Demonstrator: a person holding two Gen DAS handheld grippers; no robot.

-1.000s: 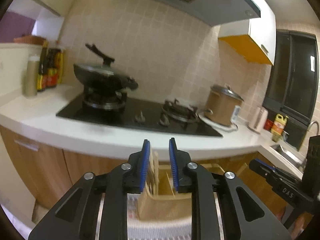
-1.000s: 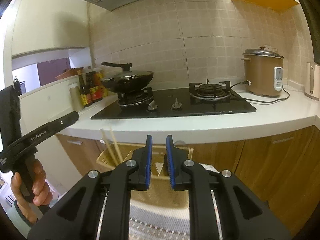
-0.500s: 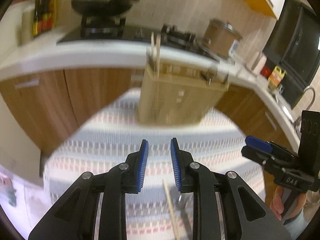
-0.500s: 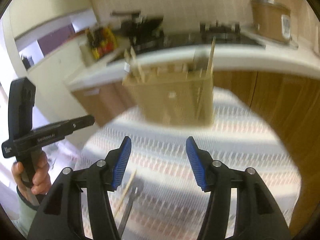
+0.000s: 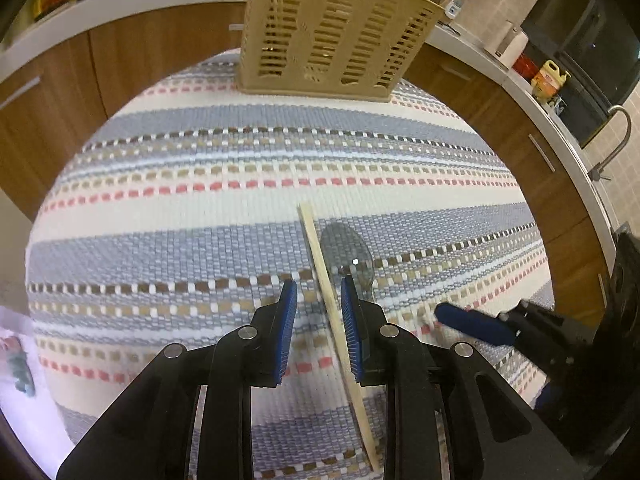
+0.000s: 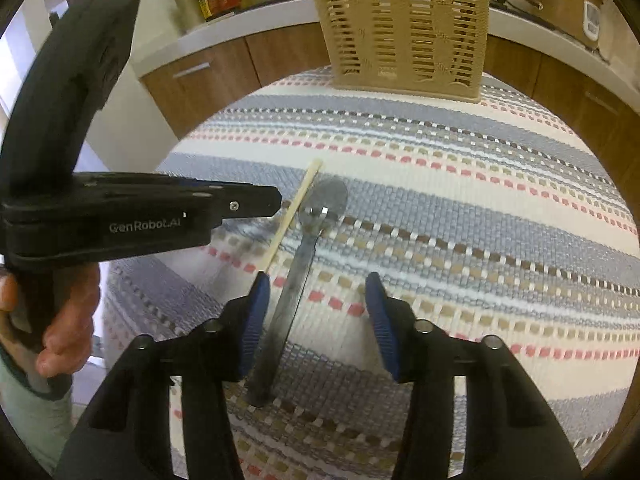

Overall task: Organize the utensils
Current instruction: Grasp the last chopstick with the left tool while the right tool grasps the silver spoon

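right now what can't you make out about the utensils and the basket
- Beige slotted plastic basket: its contents, both views; walls hide them, the top edge cuts its rim in the left wrist view.
- Metal spoon: handle, left wrist view; behind the left gripper.
- Wooden chopstick: lower end, right wrist view; behind the right gripper.

Left gripper [image 5: 319, 308] points down at a striped cloth [image 5: 200, 208], jaws slightly apart over a wooden chopstick [image 5: 325, 280]; a metal spoon [image 5: 347, 249] lies just beyond, a beige basket [image 5: 336, 32] farther ahead.

A chopstick [image 5: 320, 264] lay just left of a spoon [image 5: 347, 249] on the mat [image 5: 180, 208]; the utensil basket [image 5: 332, 36] stood behind them at the mat's far edge.
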